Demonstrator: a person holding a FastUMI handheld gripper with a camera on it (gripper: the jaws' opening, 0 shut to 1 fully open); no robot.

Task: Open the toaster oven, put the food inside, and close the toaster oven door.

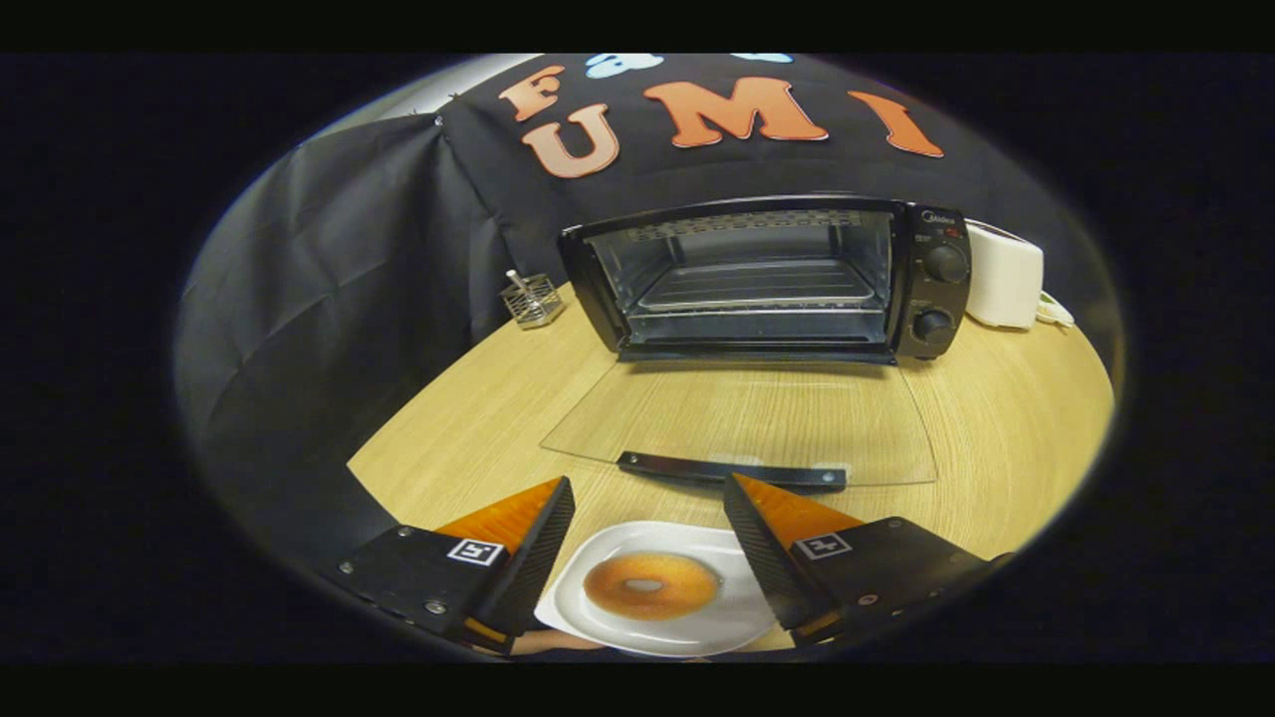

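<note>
A black toaster oven stands at the back of the wooden table. Its glass door lies folded flat toward me, with the dark handle just ahead of my fingertips. Inside, a wire rack sits bare. A glazed donut rests on a white plate below and between my fingers. My gripper is open, hovering above the plate, and its fingers touch nothing.
A small metal wire holder stands left of the oven. A white appliance sits right of the oven, against the black cloth wall. The table's left edge runs diagonally near my left finger.
</note>
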